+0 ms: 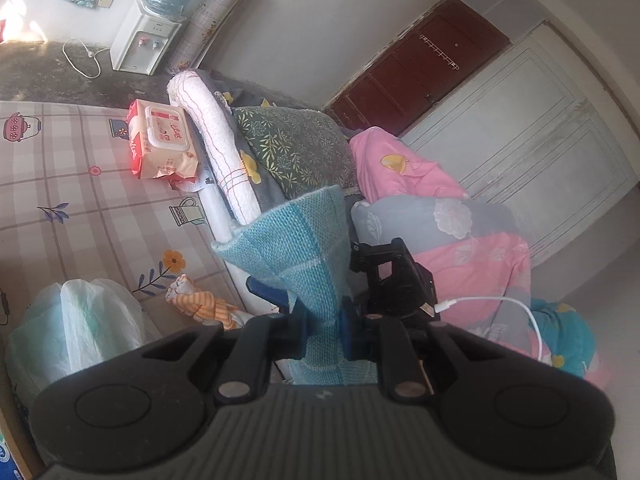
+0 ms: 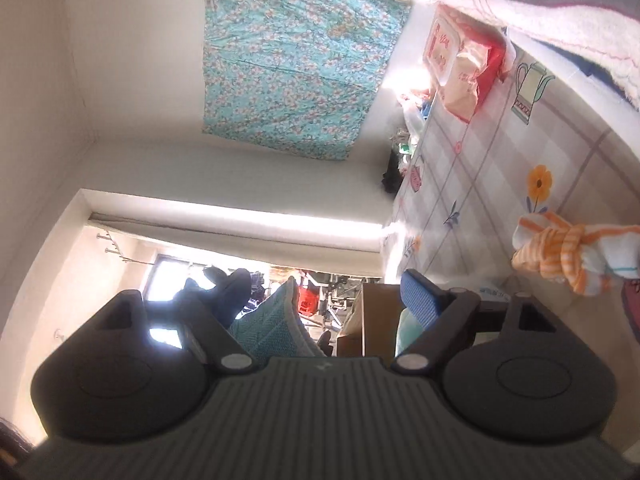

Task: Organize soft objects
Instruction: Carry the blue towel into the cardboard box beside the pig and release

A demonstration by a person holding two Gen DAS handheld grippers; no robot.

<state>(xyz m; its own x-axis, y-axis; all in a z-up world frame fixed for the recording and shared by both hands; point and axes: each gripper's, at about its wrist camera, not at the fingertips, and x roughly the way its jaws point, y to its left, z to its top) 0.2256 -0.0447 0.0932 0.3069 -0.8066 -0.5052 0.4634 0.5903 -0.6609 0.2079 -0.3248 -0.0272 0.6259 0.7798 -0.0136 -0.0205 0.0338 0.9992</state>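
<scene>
Now, left wrist view: the left claw (image 1: pixel 322 334) is pinched tight on a blue cloth (image 1: pixel 298 248), which fans out ahead past the fingertips, its long axis along the claw.
Right claw from the left view: the dark rig just right of the cloth.
Right wrist view: the right claw (image 2: pixel 332 300) stands spread, nothing pressed between the pads; the cloth (image 2: pixel 276 324) lies by its left finger.
Nearer hand: the left.
Striped socks (image 2: pixel 568 252): on the desk (image 2: pixel 480 160), right of the claw.

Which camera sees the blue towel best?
The left wrist view. There the blue towel fills the middle, clamped between the left gripper's pads and fanning out above them. The right wrist view shows only a folded edge of it, low between the open right gripper's fingers, which do not touch it.
</scene>
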